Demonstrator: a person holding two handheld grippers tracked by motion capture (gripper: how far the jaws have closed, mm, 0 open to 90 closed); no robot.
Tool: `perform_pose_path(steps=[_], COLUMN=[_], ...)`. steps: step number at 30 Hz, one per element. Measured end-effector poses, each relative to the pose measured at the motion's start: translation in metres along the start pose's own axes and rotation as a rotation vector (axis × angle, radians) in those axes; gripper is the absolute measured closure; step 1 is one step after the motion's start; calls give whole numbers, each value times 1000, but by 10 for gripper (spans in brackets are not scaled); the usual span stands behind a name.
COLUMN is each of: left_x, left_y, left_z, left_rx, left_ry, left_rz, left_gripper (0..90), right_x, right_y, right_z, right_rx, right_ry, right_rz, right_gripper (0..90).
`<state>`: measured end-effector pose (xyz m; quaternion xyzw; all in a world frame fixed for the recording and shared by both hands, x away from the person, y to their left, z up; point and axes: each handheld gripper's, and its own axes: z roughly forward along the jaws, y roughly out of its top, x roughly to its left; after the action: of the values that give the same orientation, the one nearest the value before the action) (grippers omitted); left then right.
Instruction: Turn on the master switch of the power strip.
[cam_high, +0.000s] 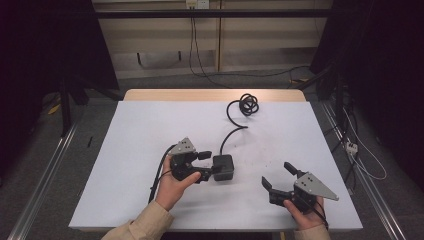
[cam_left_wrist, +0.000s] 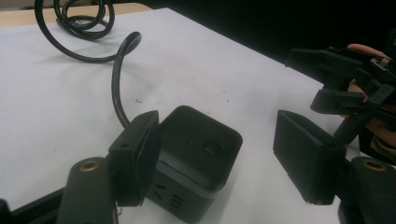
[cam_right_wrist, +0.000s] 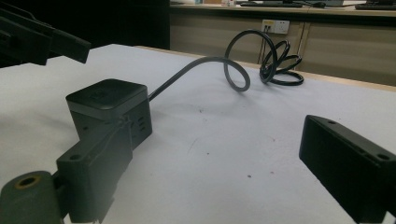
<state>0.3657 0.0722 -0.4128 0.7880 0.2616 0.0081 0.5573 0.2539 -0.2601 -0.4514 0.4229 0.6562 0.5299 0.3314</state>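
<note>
Left hand-held gripper (cam_high: 207, 165), jaws apart, flanks the black power cube (cam_high: 223, 166); its cable (cam_high: 231, 131) runs away.

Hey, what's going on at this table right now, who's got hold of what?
A person holds a two-jaw gripper in each hand over a white table. The left gripper is open beside a black cube-shaped power socket, one jaw against its side, not clamped. The socket's black cable runs away to a coil near the far edge. The right gripper is also open, holds nothing, and sits apart from the socket on the person's right.
</note>
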Motion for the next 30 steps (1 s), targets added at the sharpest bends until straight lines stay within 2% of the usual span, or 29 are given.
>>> perform_pose_path(steps=[10,15,19,30], left_x=[6,11,15,23], left_y=[-2,-8,-14,-20], left_z=[-15,-26,-37,-58], left_rx=[7,18,5,-2], left_ry=[26,34,49,71], left_rz=[15,12,0,23], left_gripper=[185,142,103,68], right_x=[0,0,0,0], right_y=[0,1,1,1], right_z=[-1,-1,-2,-2], right_rx=[-2,-3,-4,-8], right_ry=[-2,-1,-3,-3], right_rz=[0,0,0,0], right_gripper=[90,90,90,90])
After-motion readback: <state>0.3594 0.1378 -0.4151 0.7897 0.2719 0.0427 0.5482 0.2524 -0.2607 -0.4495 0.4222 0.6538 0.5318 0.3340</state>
